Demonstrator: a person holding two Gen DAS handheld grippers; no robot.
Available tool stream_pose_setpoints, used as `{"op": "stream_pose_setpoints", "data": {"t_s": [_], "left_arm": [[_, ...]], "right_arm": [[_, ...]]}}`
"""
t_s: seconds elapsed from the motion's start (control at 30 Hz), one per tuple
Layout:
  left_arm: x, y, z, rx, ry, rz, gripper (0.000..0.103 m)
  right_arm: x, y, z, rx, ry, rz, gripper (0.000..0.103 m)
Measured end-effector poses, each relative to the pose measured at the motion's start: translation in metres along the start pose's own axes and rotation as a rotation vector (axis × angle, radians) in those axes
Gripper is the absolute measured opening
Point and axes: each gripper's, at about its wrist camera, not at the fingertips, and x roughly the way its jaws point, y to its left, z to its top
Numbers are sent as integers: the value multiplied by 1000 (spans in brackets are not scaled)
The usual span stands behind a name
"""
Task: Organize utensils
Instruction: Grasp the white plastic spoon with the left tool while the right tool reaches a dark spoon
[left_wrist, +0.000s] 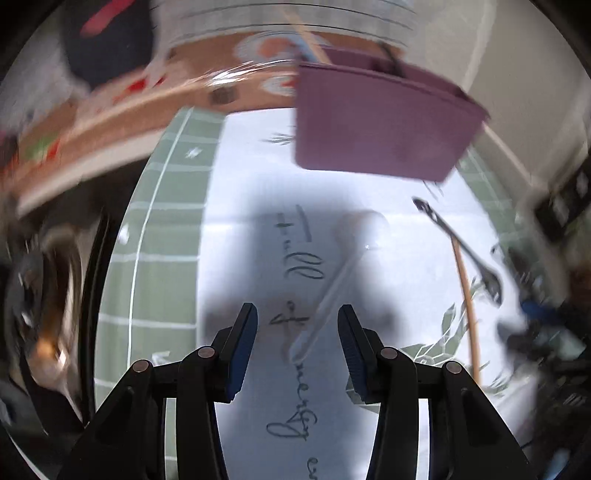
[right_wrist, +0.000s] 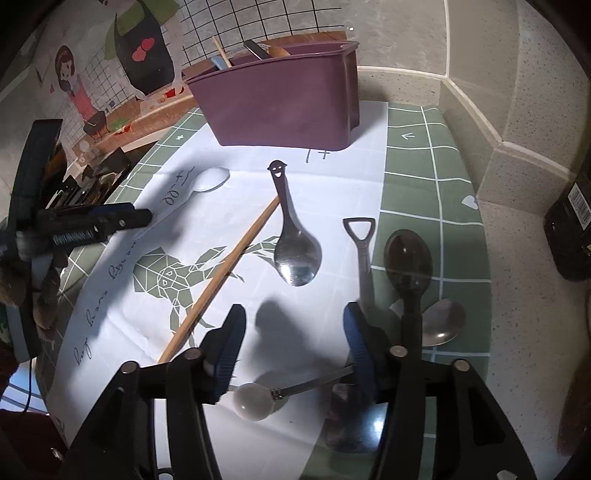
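Right wrist view, counted left to right ahead of the right tool (right_wrist: 291, 343): one white spoon (right_wrist: 211, 179) far ahead to the left; one wooden chopstick (right_wrist: 221, 275) lying diagonally, its near end just ahead of the tool's left finger; one steel spoon with a smiling face on its handle tip (right_wrist: 295, 247), directly ahead; one shovel-handled utensil (right_wrist: 360, 251) ahead of the right finger; one dark spoon (right_wrist: 408, 258) lying across one plain steel spoon (right_wrist: 441, 321), both to the right. One white-bowled spoon with a metal handle (right_wrist: 258, 400) lies on the cloth below the tool's gap, nearer than the fingertips. That makes one chopstick and seven other loose utensils. One purple caddy (right_wrist: 284, 107) stands far ahead and already holds several items.

The right tool's jaws stand wide, with nothing pressed between the pads.

The left tool (left_wrist: 297, 339) is also open, moderately wide and gripping nothing. A clear-handled white spoon (left_wrist: 343, 266) lies on the cloth with its handle end in the gap, untouched by either pad.

Left wrist view only: heavy blur; the caddy (left_wrist: 380, 129) appears ahead and to the right, and the chopstick (left_wrist: 467, 306) with a metal utensil (left_wrist: 461, 247) lies to the right. Right wrist view only: the left tool (right_wrist: 110, 221) itself at far left, and the full spread of utensils.

The tabletop (right_wrist: 517, 295) shows speckled stone to the right of the green checked cloth (right_wrist: 424, 177); a raised wall ledge bounds it on the right. Open cloth lies between the caddy and the utensils.
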Motion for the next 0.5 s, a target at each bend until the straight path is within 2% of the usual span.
{"op": "stream_pose_setpoints", "data": {"t_s": [0.13, 0.2, 0.27, 0.4, 0.47, 0.5], "left_arm": [[11, 29, 14, -210, 37, -99, 46], [15, 27, 19, -253, 46, -130, 46], [22, 11, 30, -180, 43, -142, 46], [32, -34, 41, 130, 14, -120, 46], [44, -48, 45, 218, 47, -100, 46], [48, -52, 47, 247, 42, -75, 46]], "right_arm": [[1, 1, 0, 24, -5, 22, 68], [2, -1, 2, 55, 4, 50, 72], [1, -4, 3, 87, 8, 73, 75], [2, -1, 5, 40, 36, 85, 74], [-1, -3, 3, 34, 26, 68, 58], [-3, -4, 3, 29, 18, 63, 54]]}}
